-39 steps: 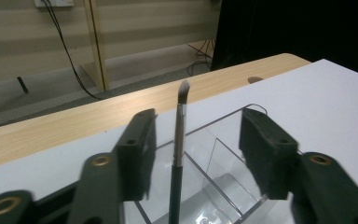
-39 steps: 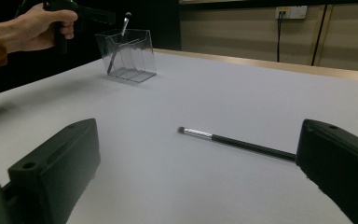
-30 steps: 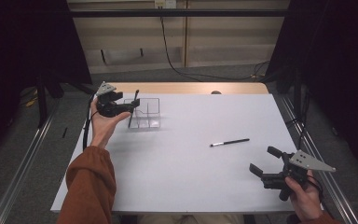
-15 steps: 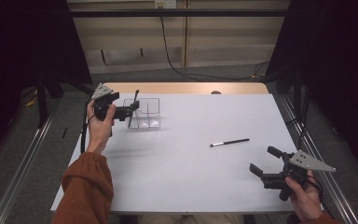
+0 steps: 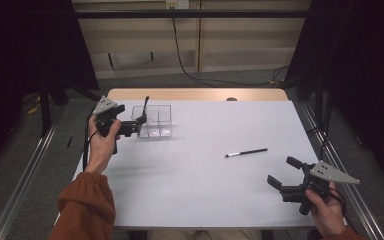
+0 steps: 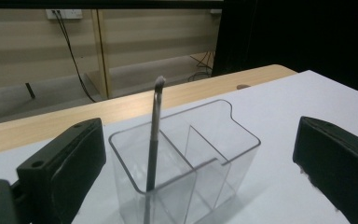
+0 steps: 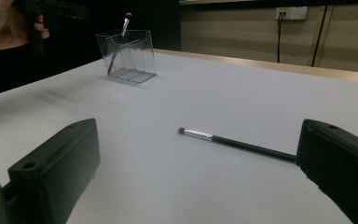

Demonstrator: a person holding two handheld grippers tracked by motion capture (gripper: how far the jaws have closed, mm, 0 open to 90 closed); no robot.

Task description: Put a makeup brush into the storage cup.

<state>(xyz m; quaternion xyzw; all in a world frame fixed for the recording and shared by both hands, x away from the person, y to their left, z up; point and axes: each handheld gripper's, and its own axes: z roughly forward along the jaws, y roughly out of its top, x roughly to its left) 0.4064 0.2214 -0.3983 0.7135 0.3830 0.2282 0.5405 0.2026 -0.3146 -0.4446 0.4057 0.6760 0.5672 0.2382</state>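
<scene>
Left gripper (image 5: 139,123) hung released beside clear holder (image 5: 153,121); brush (image 6: 153,144) stood tilted inside end compartment. Right gripper (image 5: 283,176) released, near second brush (image 5: 246,152) lying flat on table (image 5: 190,195).

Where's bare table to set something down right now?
Bare: the wide stretch between the clear box and the loose brush, and the near middle between both hands. Crowded: the far left corner, where the left hand-held gripper flanks the box holding a brush.
</scene>
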